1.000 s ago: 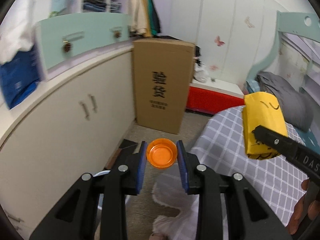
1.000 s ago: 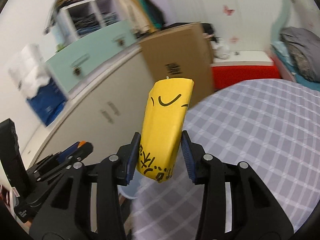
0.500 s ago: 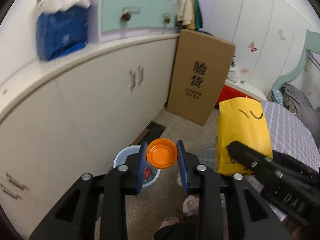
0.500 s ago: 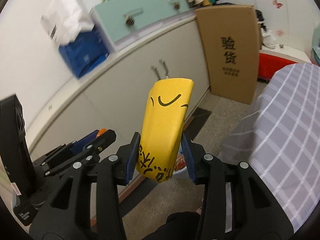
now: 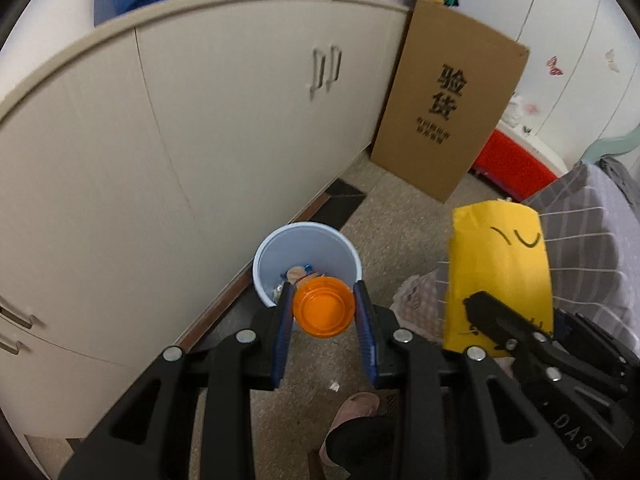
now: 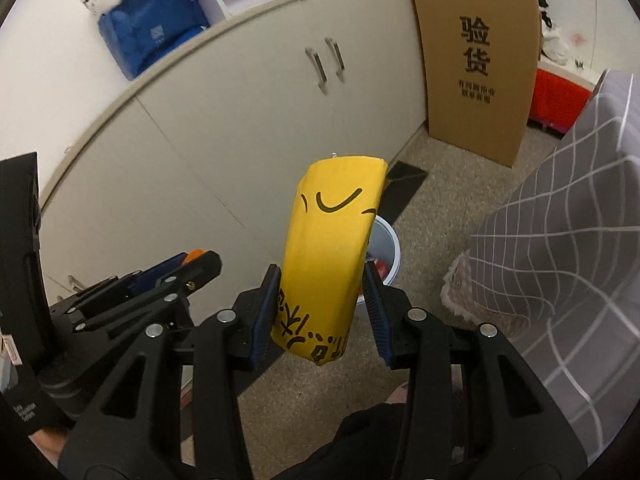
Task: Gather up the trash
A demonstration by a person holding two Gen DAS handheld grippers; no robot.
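Observation:
My left gripper [image 5: 323,312] is shut on a small orange cup [image 5: 323,311] and holds it just above the near rim of a pale blue trash bin [image 5: 280,256] that stands on the floor by the cabinet and holds some litter. My right gripper [image 6: 322,300] is shut on a yellow paper package [image 6: 328,248] with black markings, held upright. The package also shows in the left wrist view [image 5: 500,272], to the right of the bin. In the right wrist view the bin [image 6: 388,252] is mostly hidden behind the package.
A long beige cabinet [image 5: 180,140] runs along the left. A tall cardboard box [image 5: 448,96] leans at its far end, with a red box [image 5: 508,160] beyond. A bed with grey checked cover [image 6: 560,240] is on the right. A slippered foot [image 5: 356,408] stands below the left gripper.
Both grippers have swung down and to the left, from facing the room to looking at the floor. The trash bin has come into view and now lies right under the orange cup.

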